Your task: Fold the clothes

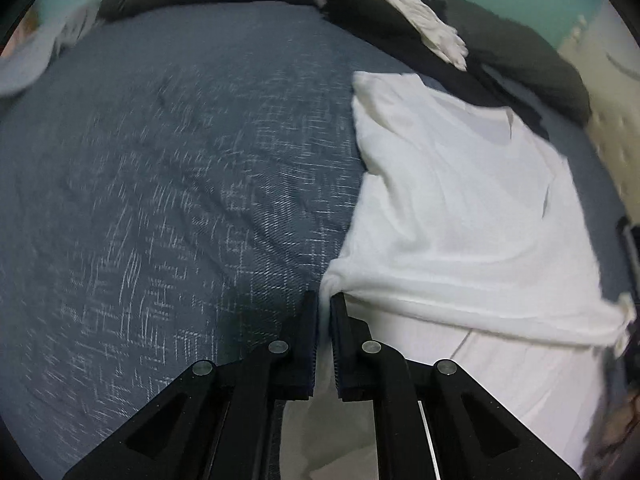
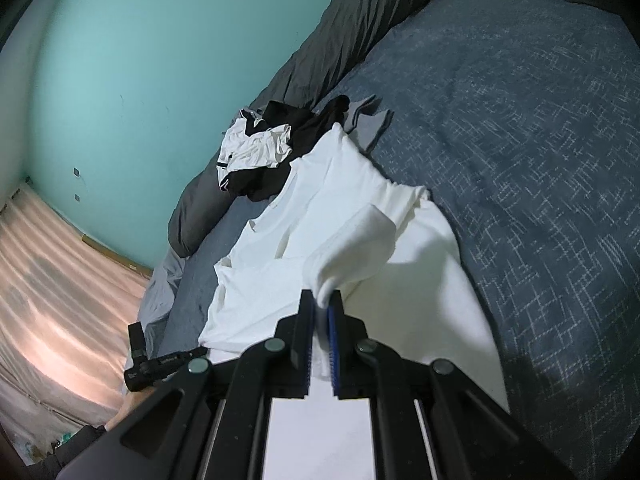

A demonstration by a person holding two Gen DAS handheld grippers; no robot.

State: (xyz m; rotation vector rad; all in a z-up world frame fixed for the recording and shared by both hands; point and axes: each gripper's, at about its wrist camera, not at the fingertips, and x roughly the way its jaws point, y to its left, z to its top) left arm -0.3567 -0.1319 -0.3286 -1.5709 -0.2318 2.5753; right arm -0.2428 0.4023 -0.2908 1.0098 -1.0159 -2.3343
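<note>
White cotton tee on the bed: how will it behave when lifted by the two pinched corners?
The white cotton T-shirt probably hangs floppy: it bunches at the right gripper. Likely light: the left gripper tents its edge. It may drag on the blue woven bedspread.

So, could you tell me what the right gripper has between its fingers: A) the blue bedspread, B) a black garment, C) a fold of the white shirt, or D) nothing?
C: the right gripper is shut on a bunched fold of the white shirt, which rises straight from its tips.
</note>
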